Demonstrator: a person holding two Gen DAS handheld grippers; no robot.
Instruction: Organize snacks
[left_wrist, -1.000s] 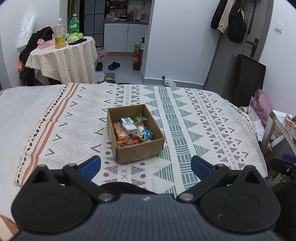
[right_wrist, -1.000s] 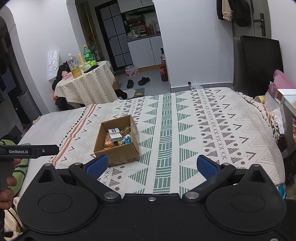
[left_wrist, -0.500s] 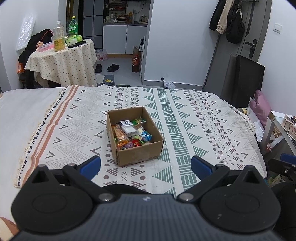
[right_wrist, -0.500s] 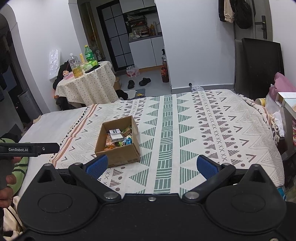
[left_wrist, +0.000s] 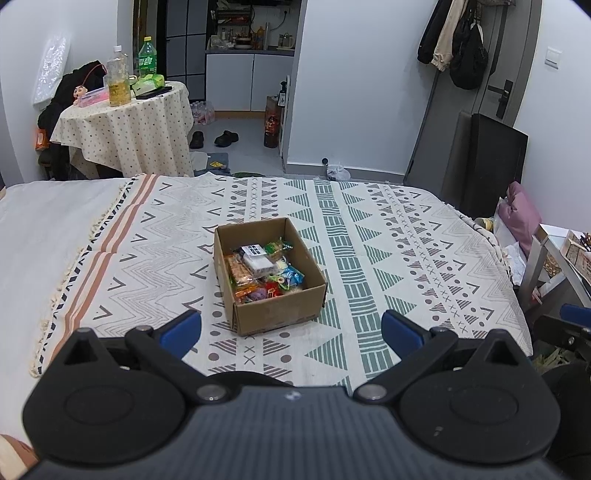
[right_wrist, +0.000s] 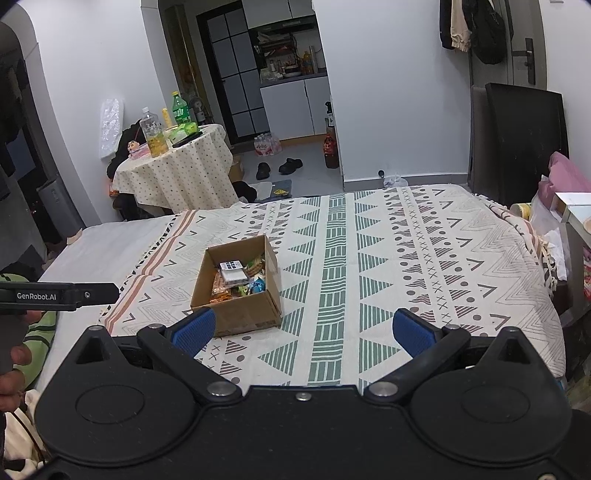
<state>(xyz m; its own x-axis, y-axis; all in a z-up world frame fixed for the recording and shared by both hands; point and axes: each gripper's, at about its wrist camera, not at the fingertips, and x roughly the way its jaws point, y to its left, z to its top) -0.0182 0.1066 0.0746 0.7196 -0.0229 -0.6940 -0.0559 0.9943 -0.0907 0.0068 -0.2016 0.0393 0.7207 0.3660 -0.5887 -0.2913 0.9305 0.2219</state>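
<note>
Moved: both views have drawn slightly back from the cardboard box (left_wrist: 269, 275) over the last second; nothing inside it shifted.
Meaning: snacks (left_wrist: 264, 271) all lie in the box, none loose on the bed (left_wrist: 406, 258). That fits sorting finished, or a box waiting to be emptied.
Left tool (left_wrist: 291, 328): fingers spread wide, holding nothing, short of the box.
Right tool (right_wrist: 303, 330): spread, empty, box ahead to its left.
Right view only: the left tool's side and the hand (right_wrist: 14, 363) gripping it.
</note>
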